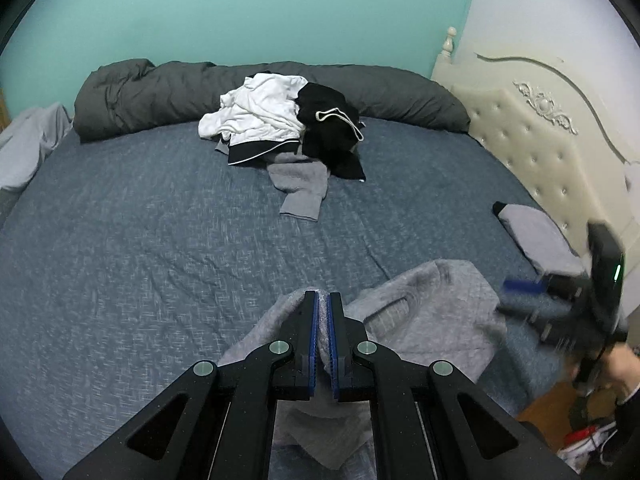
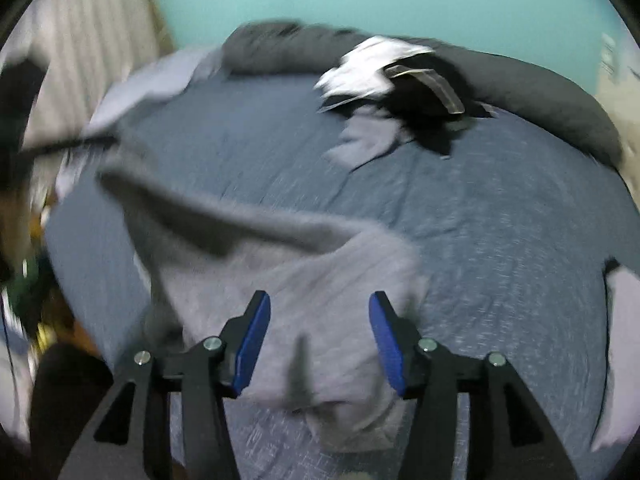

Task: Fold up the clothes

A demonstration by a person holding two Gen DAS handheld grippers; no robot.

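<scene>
The bed [image 1: 160,240], under a blue-grey sheet, fills both views, with a rolled dark duvet [image 1: 400,88] along its far edge against the teal wall. In front of the duvet sits a pile of unfolded clothes [image 1: 280,120]: white, black and grey pieces heaped together. At the near edge lies the grey garment [image 1: 432,308] now being worked, rumpled and partly bunched. A folded grey piece [image 1: 536,236] rests by the padded headboard [image 1: 540,136], well apart from the pile.

My reading is that 1 garment is in hand and the step is spreading it flat before any fold; the pile is untouched.

The left gripper [image 1: 322,320] is clamped on a fold of the grey garment, cloth visible between its blue pads and hanging beneath. The right gripper [image 2: 319,340] is spread wide and grasps nothing; the garment lies directly under and ahead of it, 1 long sleeve-like strip [image 2: 224,212] trailing off to the left. The right wrist view is heavily blurred, so fine creases cannot be read.

The next move probably calls for the right gripper to pinch the opposite edge or corner, so the 2 grippers can pull the cloth taut and lay it flat on the sheet.
</scene>
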